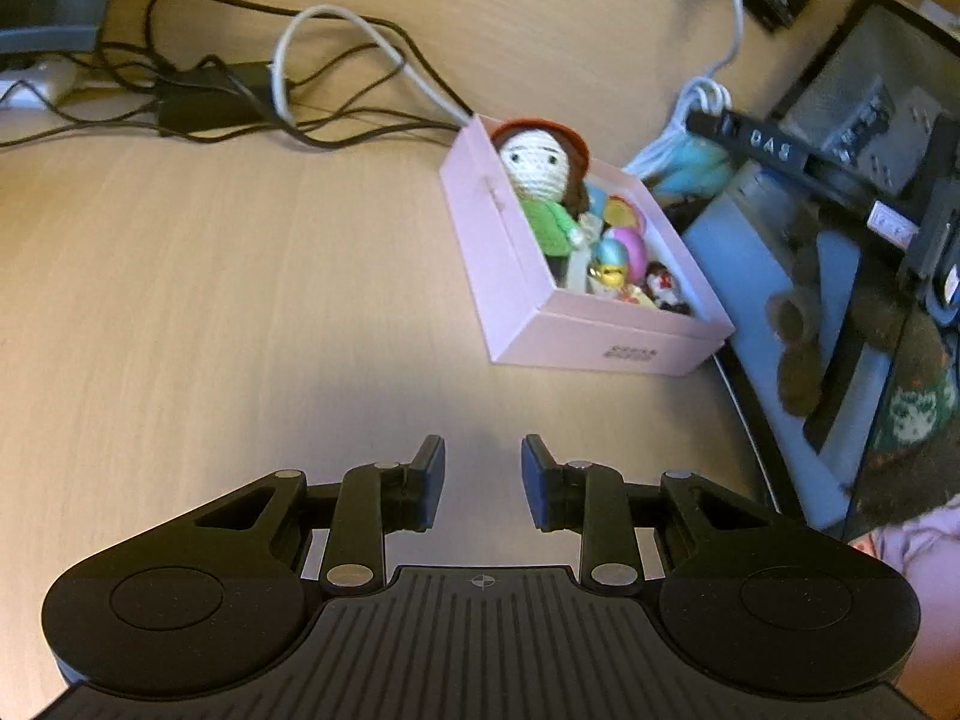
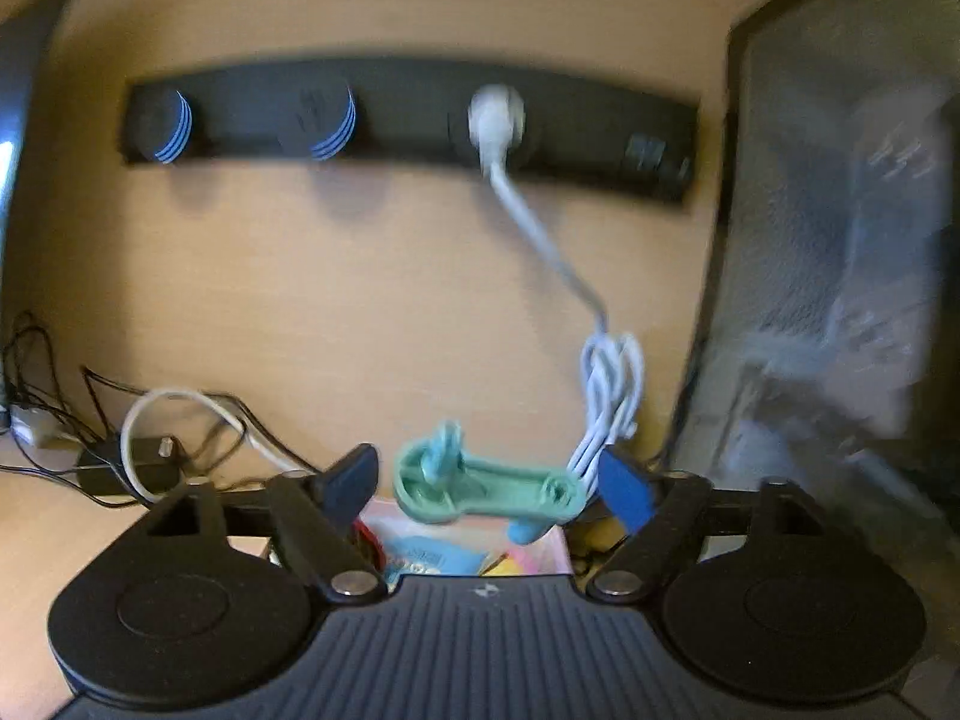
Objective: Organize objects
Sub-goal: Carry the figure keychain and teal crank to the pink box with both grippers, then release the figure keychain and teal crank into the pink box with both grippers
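A pink open box (image 1: 600,348) sits on the wooden table and holds a crochet doll (image 1: 543,180) and several small colourful toys (image 1: 624,246). My left gripper (image 1: 483,480) is open and empty, low over the table in front of the box. In the right wrist view my right gripper (image 2: 489,483) is open, with a teal toy (image 2: 486,483) between its spread fingers, above the pink box (image 2: 540,552). I cannot tell whether the toy touches the pads. The right gripper also shows in the left wrist view (image 1: 720,132), with the teal toy (image 1: 690,165) beyond the box.
A black power strip (image 2: 408,120) with a white plug and cable (image 2: 540,228) lies at the back. Tangled black cables and an adapter (image 1: 210,96) lie to the left. A dark tray-like panel (image 1: 840,240) with a brown plush toy stands right of the box.
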Demonstrator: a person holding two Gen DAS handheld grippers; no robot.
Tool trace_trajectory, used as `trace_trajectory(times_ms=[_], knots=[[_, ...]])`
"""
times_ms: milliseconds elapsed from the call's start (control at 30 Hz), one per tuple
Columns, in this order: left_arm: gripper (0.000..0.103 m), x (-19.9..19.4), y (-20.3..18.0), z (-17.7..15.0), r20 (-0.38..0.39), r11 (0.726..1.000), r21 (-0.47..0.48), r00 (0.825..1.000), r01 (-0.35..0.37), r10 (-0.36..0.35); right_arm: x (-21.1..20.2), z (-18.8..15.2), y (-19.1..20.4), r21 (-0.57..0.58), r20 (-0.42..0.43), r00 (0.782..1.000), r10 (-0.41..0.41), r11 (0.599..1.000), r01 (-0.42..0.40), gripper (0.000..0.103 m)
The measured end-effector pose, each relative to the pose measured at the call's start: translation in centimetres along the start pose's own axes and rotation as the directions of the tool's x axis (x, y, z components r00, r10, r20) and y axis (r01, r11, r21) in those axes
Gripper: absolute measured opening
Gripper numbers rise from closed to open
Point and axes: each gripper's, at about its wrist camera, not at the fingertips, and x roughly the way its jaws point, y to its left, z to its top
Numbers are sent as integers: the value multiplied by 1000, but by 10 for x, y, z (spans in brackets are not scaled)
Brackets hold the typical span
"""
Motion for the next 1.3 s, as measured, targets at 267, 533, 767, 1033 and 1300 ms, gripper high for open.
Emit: trace_trajectory(times_ms=[267, 533, 767, 1033, 1300], knots=[[31, 4, -3, 39, 59, 1000, 7, 998, -4, 4, -56, -53, 4, 47, -151, 982, 117, 993, -111, 82], [31, 62, -58, 88, 59, 987, 150, 997, -57, 48, -88, -101, -6, 17, -282, 957, 66, 998, -63, 82], [68, 103, -50, 96, 1, 959, 124, 966, -256, 258, -60, -107, -11, -13, -352, 936, -5, 1000, 0, 82], [86, 60, 19, 90, 88, 943, 29, 940, -333, 329, -7, -111, -1, 77, -409, 911, 50, 997, -20, 82], [99, 74, 42, 112, 104, 940, 166, 953, -299, 285, 21, -94, 39, 62, -409, 910, 61, 997, -39, 80]])
